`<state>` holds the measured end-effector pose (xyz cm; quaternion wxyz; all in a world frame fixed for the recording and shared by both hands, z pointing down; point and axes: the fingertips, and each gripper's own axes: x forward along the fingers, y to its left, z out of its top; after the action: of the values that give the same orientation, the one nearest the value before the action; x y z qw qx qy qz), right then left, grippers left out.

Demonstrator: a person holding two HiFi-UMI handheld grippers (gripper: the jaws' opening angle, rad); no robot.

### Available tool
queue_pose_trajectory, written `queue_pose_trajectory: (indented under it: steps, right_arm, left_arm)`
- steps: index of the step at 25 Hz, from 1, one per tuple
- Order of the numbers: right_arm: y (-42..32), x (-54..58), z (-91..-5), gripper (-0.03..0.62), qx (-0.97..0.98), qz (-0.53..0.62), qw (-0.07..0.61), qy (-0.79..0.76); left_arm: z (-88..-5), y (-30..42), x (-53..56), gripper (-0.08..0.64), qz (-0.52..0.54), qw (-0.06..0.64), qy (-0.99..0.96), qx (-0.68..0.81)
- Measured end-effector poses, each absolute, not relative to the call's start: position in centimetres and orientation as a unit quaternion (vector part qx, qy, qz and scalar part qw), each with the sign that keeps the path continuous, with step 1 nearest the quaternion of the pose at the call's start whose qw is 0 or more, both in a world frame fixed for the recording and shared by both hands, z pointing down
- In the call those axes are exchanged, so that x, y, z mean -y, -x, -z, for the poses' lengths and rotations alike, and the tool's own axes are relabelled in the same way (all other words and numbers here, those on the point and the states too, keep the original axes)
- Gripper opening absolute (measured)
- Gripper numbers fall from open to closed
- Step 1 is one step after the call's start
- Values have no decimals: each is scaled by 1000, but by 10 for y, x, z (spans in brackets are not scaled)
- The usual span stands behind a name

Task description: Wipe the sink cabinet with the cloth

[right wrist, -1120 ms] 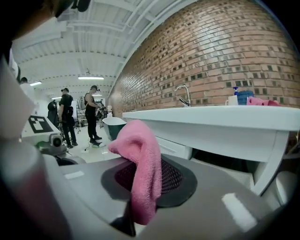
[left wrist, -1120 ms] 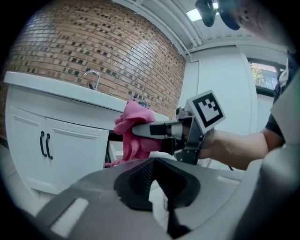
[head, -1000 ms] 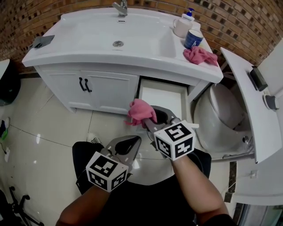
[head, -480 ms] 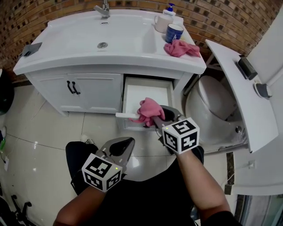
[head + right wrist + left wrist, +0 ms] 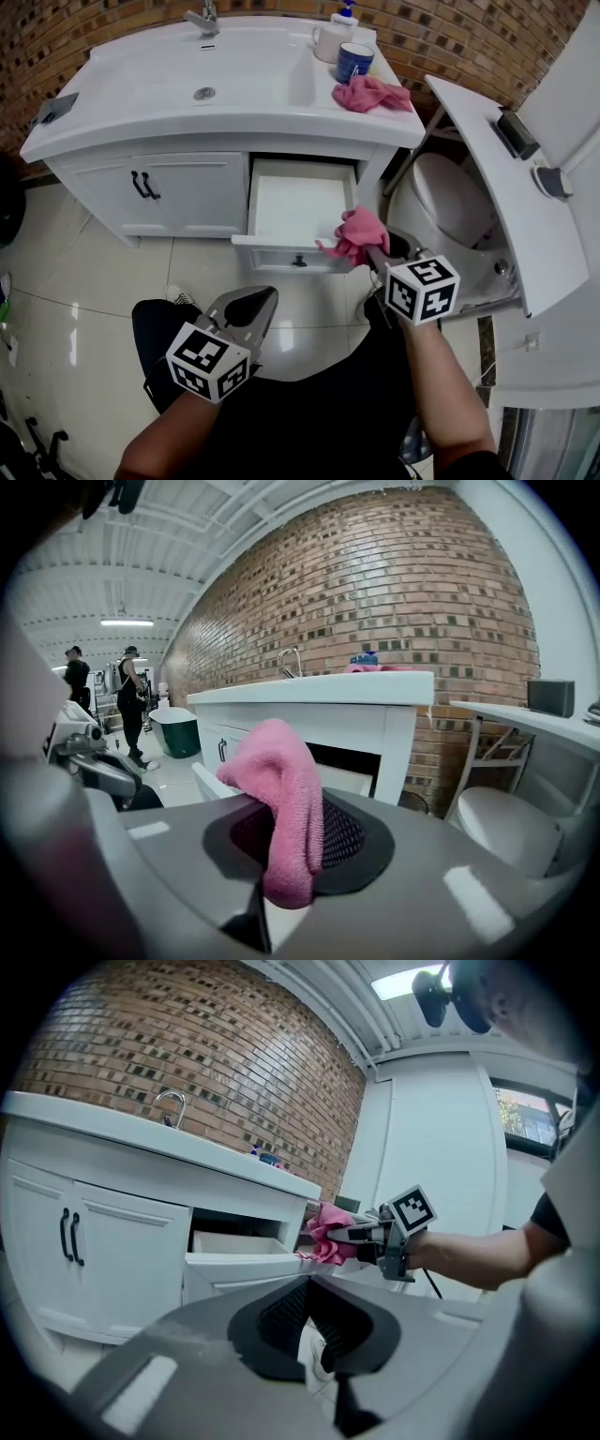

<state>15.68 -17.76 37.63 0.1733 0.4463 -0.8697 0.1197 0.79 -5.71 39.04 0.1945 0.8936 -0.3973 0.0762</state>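
We are gripping the pink cloth [image 5: 354, 234] in the right gripper [image 5: 373, 247], jaws clamped on it. In the right gripper view the cloth [image 5: 281, 789] is bunching up over the pads and hanging down between them at the right gripper [image 5: 295, 855]. We are holding it at the right front corner of the open drawer [image 5: 295, 202] of the sink cabinet [image 5: 187, 183], with the cloth seeming to touch the drawer's front edge. The left gripper view is showing the same spot from the side.

We are keeping the left gripper [image 5: 249, 307] low and well apart from the cabinet, over the tiled floor [image 5: 84, 272]. Its jaws are sitting together with nothing between them, as seen at the left gripper [image 5: 323, 1340].

On the countertop a second pink cloth [image 5: 370, 94] is lying just beside a blue cup [image 5: 354, 62] and a white mug [image 5: 330, 39]. A faucet [image 5: 202, 17] is standing at the back of the basin. A toilet [image 5: 450, 202] is sitting just right of the cabinet.
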Motion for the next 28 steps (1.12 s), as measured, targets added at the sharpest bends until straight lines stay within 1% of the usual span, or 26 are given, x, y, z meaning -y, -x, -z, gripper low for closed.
queue_pose_trajectory:
  steps: [7,11,14,17,20,22,28]
  right_arm:
    - [-212,181,-378,77,843,-120,157,-500]
    - [-207,170,-355,77,849,-97,113,-508]
    - [-165,151,-335,78,879,-81,82,-463]
    - [-107,130,-335,77,910,-68,77,-401]
    - [-56,114,-358,77,929,-82,89,-350]
    - [-30,108,-379,78,934,-98,98,-329]
    - [22,107,-428,78,941,-105,135,-293]
  left_arm:
    - [-390,-1,58,6,-73,200,-889,406]
    - [-390,5,59,6,-66,201,-885,415]
    - [-394,9,58,6,-69,199,-882,421]
    - [-395,14,59,6,-74,189,-881,427]
    - [-395,19,56,6,-88,168,-883,430]
    - [-397,23,52,6,-92,167,-881,433]
    - [-400,39,48,6,-98,171,-870,451]
